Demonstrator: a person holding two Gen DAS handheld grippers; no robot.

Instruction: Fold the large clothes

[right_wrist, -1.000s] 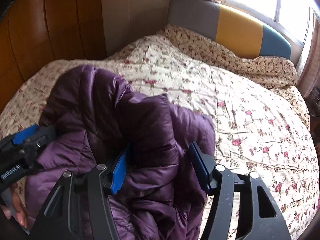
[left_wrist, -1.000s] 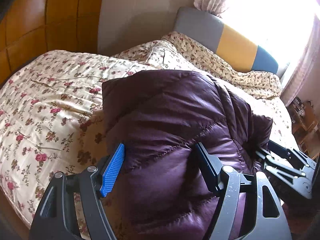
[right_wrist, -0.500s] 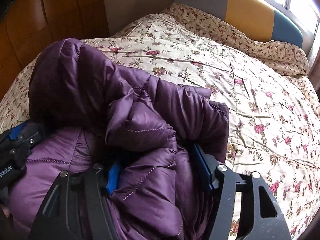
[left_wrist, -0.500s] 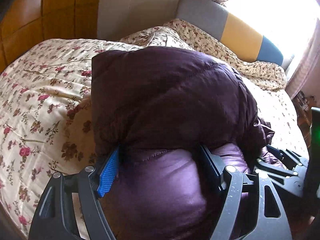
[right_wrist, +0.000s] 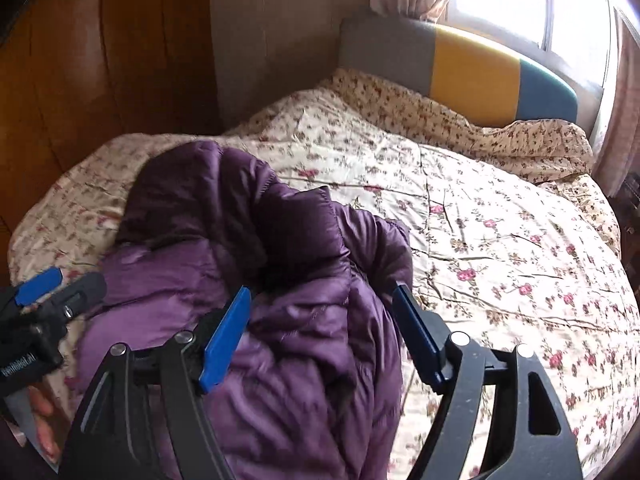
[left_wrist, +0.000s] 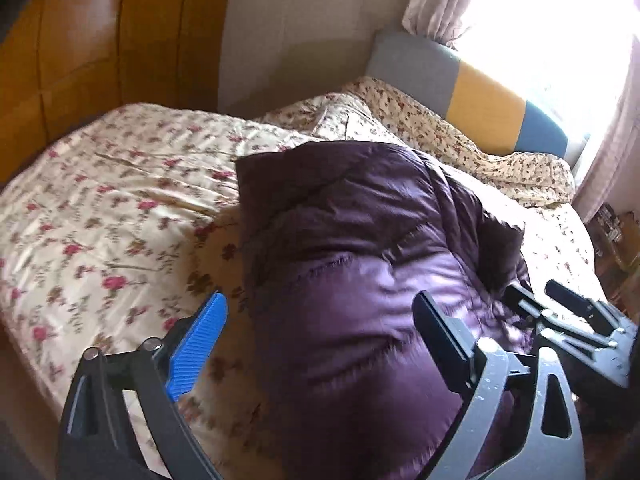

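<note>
A: Where's the purple quilted down jacket [left_wrist: 360, 264] lying?

B: Bunched in a puffy heap on the floral quilt [left_wrist: 120, 208] that covers the bed, toward the near edge. In the right wrist view the jacket [right_wrist: 256, 288] sits left of centre, its darker folds piled on top and a lighter, shinier panel lower down.

A: And against the left gripper [left_wrist: 320, 332]?

B: The jacket's near part lies between its two fingers, closer to the dark right finger. The blue-padded left finger [left_wrist: 198, 346] stands off the fabric, over bare quilt. The jaws are spread wide and pinch nothing.

A: The right gripper [right_wrist: 320, 332]?

B: Also spread apart. The jacket's crumpled near edge bulges up between the fingers; the blue pad [right_wrist: 226, 338] on the left sits right against the fabric, though I can't tell whether it presses in. The right finger lies at the jacket's right edge, where the quilt begins. No fold is clamped.

A: Can each gripper be seen from the other camera?

B: Yes. The right gripper [left_wrist: 568, 320] shows at the jacket's right side, and the left gripper [right_wrist: 44, 296] at its left side, with fingertips of a hand [right_wrist: 42, 424] below it.

A: Beyond that?

B: A grey, yellow and blue headboard [right_wrist: 460, 60] at the far end, wooden panelling [left_wrist: 100, 40] on the left, and a curtain [left_wrist: 440, 0] by a bright window
</note>
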